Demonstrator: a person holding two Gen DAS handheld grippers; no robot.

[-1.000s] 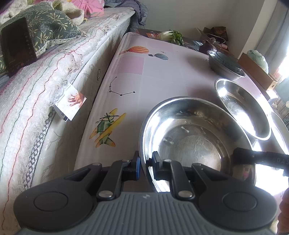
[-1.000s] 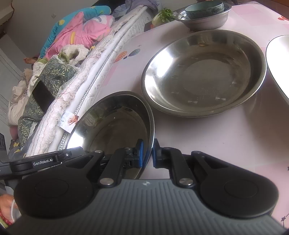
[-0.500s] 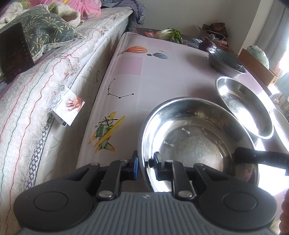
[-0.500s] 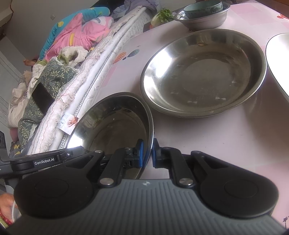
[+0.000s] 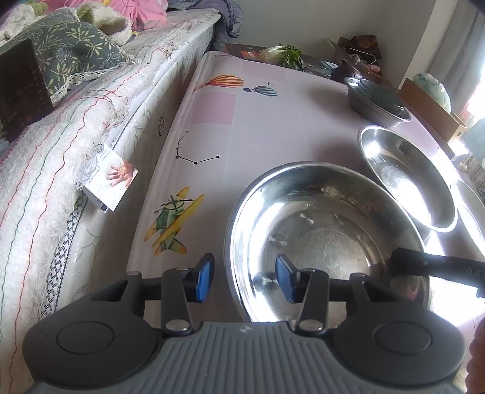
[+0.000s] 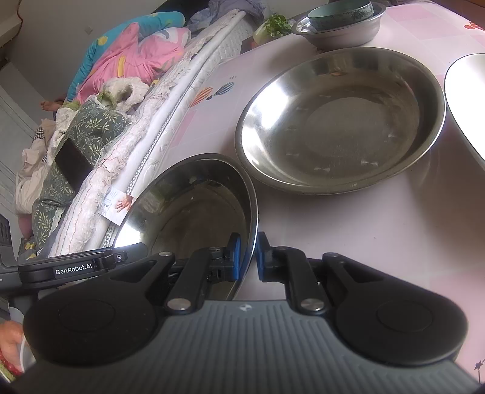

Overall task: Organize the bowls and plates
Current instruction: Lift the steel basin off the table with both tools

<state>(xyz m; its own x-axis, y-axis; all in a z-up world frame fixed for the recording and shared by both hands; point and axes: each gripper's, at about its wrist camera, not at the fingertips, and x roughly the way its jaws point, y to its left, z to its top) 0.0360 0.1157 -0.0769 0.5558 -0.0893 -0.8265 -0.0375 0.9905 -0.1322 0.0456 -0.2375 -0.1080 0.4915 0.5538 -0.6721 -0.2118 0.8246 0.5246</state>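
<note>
Left hand-held gripper (image 5: 242,280), lower centre of the left wrist view: its jaws are opening, the blue pads (image 5: 202,280) now standing clear on either side of the near rim of the steel bowl (image 5: 327,239), where a moment earlier they were pinching it. Judged from this, the bowl is being released as set down on the counter (image 5: 272,127), just beside the wide steel basin (image 5: 406,175) at right.

Right hand-held gripper (image 6: 248,257), lower centre of the right wrist view: narrow, clamping the bowl's opposite rim between its pads; its release is likely the remaining step.

The right wrist view is showing a teal ceramic bowl (image 6: 341,12) nested in a small steel bowl (image 6: 342,31) at the top, which the left view renders only as a dark stack. The left wrist view alone is showing the balloon and aeroplane prints on the counter cover.
</note>
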